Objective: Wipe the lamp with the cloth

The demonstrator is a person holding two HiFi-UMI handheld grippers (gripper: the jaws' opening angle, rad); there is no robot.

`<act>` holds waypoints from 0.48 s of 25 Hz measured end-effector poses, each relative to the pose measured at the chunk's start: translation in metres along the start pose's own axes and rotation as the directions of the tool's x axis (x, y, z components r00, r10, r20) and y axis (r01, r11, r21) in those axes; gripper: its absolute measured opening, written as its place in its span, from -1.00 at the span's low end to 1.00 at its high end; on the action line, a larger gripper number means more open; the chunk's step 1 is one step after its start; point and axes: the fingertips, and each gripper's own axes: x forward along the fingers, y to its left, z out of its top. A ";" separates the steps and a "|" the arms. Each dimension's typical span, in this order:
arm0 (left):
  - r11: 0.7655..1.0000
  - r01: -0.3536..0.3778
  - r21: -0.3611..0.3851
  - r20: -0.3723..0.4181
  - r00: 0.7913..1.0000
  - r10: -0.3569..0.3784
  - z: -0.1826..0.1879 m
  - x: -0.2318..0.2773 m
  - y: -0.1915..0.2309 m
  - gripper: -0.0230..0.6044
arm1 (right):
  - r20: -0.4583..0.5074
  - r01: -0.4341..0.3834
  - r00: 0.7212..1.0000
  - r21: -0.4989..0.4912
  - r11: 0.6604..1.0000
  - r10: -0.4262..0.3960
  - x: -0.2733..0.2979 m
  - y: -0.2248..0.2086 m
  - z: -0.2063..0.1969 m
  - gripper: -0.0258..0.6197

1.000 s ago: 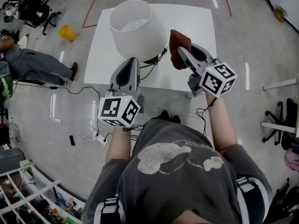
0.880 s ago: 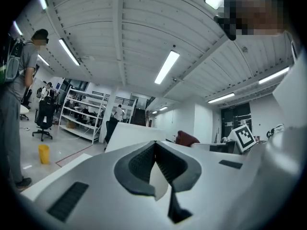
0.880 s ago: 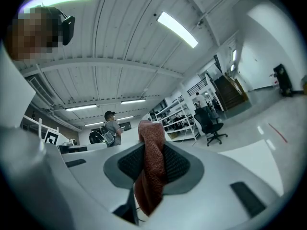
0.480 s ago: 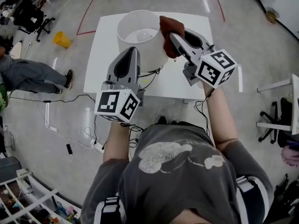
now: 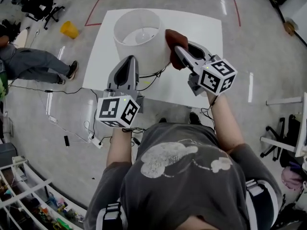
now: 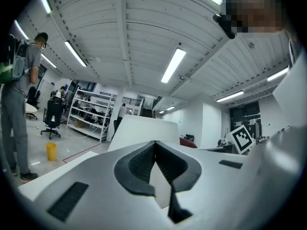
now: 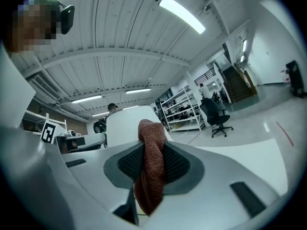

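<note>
The lamp's (image 5: pixel 139 35) foot is hidden from us in the head view, under its wide white drum and behind the left claw (image 5: pixel 130 60); only a dark cable (image 5: pixel 152 75) shows trailing out below it onto the white desk (image 5: pixel 204 30). The hands gripping the tools sit out of sight behind the marker cubes, so we see only bare forearms reaching forward from the lower middle of the frame.

The right claw (image 5: pixel 178 49) points up and to the left and is clamped on the rust-red cloth (image 5: pixel 172 41). In the right gripper view the cloth (image 7: pixel 151 169) fills the gap between its pads and hangs out below them. The bunched end sits at the lamp's right side, near the top rim; it looks pressed against it, though we cannot confirm contact.

The left claw points straight up the frame at the lamp's near side, just below it. In the left gripper view its jaws meet at the tips with nothing between them.
</note>
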 end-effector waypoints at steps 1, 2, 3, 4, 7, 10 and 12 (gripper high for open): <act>0.999 -0.033 -0.003 0.002 0.999 0.033 -0.003 -0.002 0.001 -0.90 | -0.022 -0.021 1.000 0.009 1.000 0.021 0.000 -0.002 -0.007 -0.65; 0.998 -0.067 -0.009 0.003 0.998 0.067 -0.006 -0.004 0.003 -0.90 | -0.045 -0.044 0.998 0.019 0.999 0.045 0.001 -0.003 -0.013 -0.65; 0.995 -0.101 -0.014 0.002 0.995 0.101 -0.009 -0.007 0.004 -0.90 | -0.066 -0.068 0.995 0.028 0.997 0.069 0.002 -0.004 -0.018 -0.65; 0.991 -0.132 -0.018 -0.001 0.991 0.132 -0.012 -0.009 0.003 -0.90 | -0.084 -0.091 0.992 0.037 0.995 0.093 0.003 -0.005 -0.022 -0.65; 0.978 -0.208 -0.019 -0.021 0.978 0.207 -0.027 -0.007 -0.017 -0.90 | -0.127 -0.143 0.981 0.053 0.988 0.149 -0.004 -0.020 -0.029 -0.65; 0.964 -0.263 -0.025 -0.056 0.964 0.261 -0.040 0.012 -0.039 -0.90 | -0.178 -0.167 0.969 0.047 0.985 0.173 -0.007 -0.045 -0.029 -0.65; 0.952 -0.302 -0.039 -0.071 0.952 0.299 -0.044 0.023 -0.045 -0.90 | -0.209 -0.192 0.957 0.067 0.979 0.202 0.003 -0.055 -0.028 -0.65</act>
